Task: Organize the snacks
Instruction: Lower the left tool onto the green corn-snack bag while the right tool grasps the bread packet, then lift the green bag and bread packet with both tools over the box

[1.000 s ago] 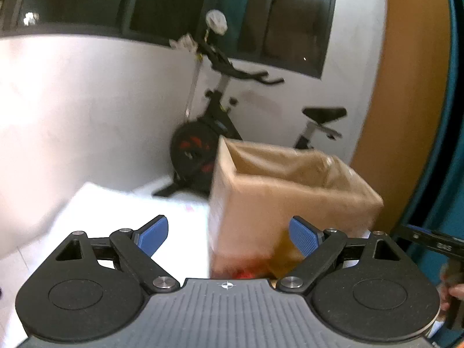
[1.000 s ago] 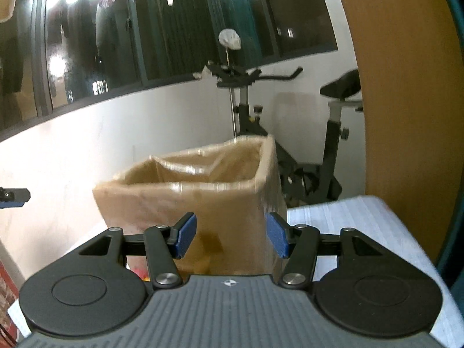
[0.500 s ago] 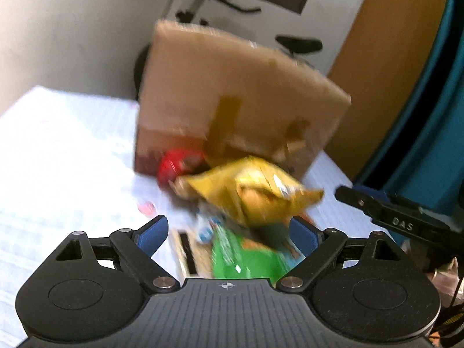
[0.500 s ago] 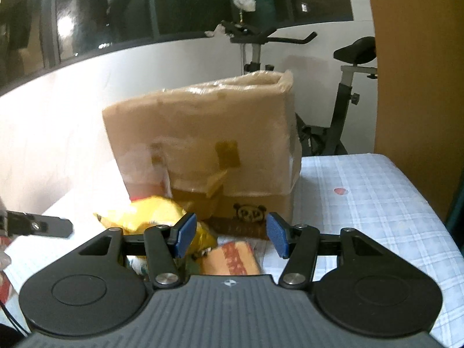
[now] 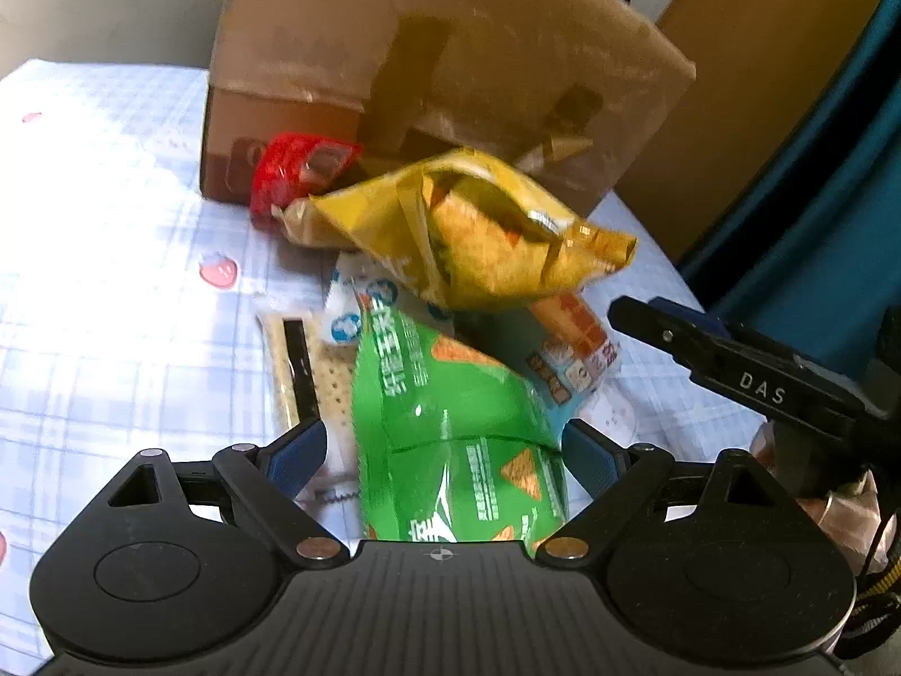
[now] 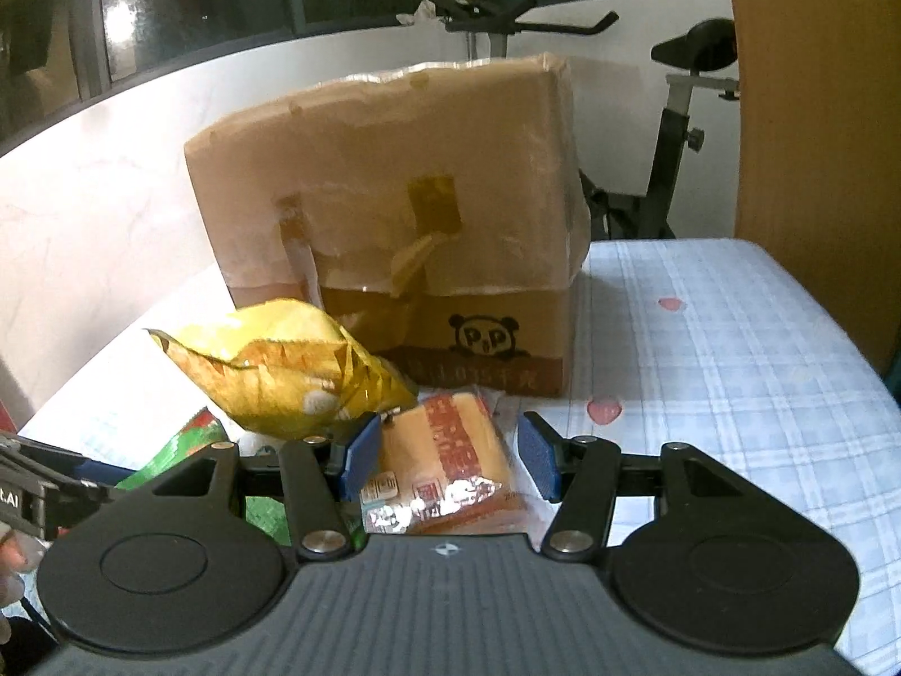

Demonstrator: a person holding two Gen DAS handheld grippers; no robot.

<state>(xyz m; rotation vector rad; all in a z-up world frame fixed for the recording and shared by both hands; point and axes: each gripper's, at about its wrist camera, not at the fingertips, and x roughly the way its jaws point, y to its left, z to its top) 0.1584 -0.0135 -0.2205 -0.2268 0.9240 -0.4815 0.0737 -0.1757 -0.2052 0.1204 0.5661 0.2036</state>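
Observation:
A pile of snacks lies in front of a cardboard box (image 5: 450, 56). In the left wrist view my left gripper (image 5: 445, 450) is open, its blue pads either side of a green chip bag (image 5: 450, 428). Behind it lie a yellow chip bag (image 5: 478, 236), a red packet (image 5: 293, 169), a cracker pack (image 5: 304, 372) and an orange snack pack (image 5: 574, 338). In the right wrist view my right gripper (image 6: 447, 459) is open over the orange snack pack (image 6: 450, 462), with the yellow bag (image 6: 281, 372) to its left and the box (image 6: 394, 214) behind.
The table wears a pale blue checked cloth (image 6: 732, 349). An exercise bike (image 6: 664, 141) stands behind the box beside a wooden panel (image 6: 816, 112). The right gripper's finger (image 5: 732, 372) reaches in at the right of the left wrist view.
Both grippers have tilted down and moved closer to the snack pile. The left view now looks down on the bags instead of at the box's open top and the bike.

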